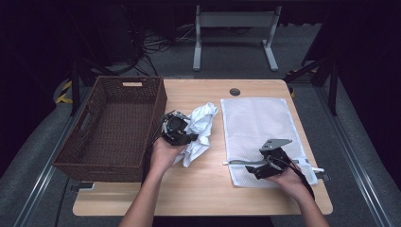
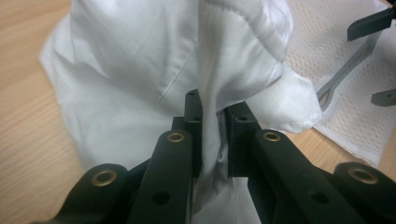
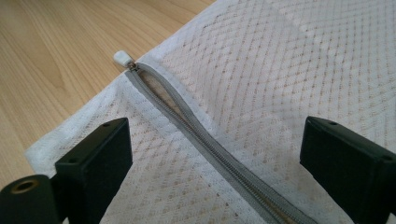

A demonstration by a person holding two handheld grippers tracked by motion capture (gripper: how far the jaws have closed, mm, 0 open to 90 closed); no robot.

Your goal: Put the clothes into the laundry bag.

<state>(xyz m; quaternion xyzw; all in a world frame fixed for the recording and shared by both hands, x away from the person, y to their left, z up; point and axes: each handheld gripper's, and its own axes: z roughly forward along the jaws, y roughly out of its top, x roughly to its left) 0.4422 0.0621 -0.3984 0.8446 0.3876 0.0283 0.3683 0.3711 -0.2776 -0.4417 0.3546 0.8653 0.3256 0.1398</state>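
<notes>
Left gripper (image 1: 182,128): forearm angled up from the lower edge, jaws pinched on a fold of white cloth (image 1: 201,127) that lies crumpled on the table (image 1: 198,189) between wicker basket (image 1: 113,127) and mesh laundry bag (image 1: 260,123). Right gripper (image 1: 265,163): held low over the bag's near edge, jaws spread wide either side of the grey zipper (image 3: 196,126), gripping nothing. Cloth's lower folds hidden behind the left jaws.

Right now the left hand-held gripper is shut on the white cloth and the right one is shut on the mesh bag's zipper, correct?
Not quite. The right hand-held gripper is open: in the right gripper view its jaws stand wide apart on either side of the zipper of the mesh bag. The left hand-held gripper is shut on the white cloth.
</notes>
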